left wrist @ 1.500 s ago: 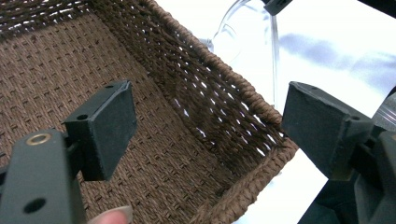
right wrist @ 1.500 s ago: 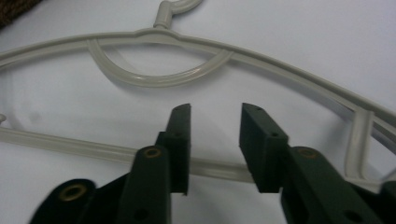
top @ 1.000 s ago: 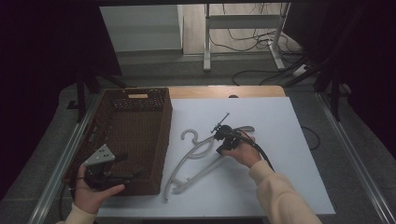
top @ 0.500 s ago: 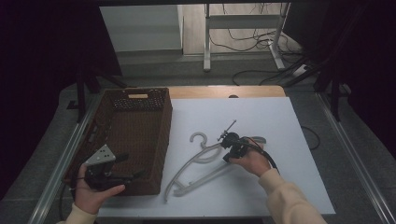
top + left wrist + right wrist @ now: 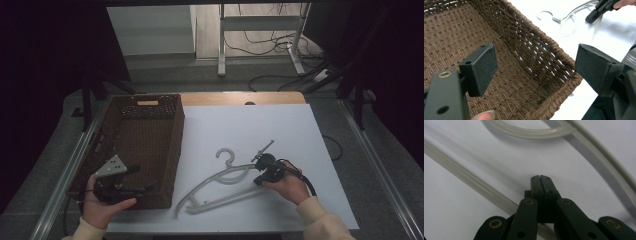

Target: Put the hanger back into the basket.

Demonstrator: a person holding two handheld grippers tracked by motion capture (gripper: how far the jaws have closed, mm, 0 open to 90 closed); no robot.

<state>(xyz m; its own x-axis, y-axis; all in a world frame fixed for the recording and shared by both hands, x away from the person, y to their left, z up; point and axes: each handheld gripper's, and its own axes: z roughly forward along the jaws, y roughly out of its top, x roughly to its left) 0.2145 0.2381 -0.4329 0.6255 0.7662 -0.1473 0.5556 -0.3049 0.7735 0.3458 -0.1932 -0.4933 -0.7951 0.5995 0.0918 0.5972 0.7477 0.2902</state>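
Right gripper view shows the right gripper pinched together on the hanger bar, likely for lifting; left gripper, jaws apart, steadies the basket at nine o'clock.

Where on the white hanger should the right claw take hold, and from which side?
Probably the straight bottom bar of the hanger: it is thin and even, so the jaws can close across it, unlike the curved hook. It lies flat on the white table, so come from above. The right claw is shut with the bar passing beside it, so open it first.
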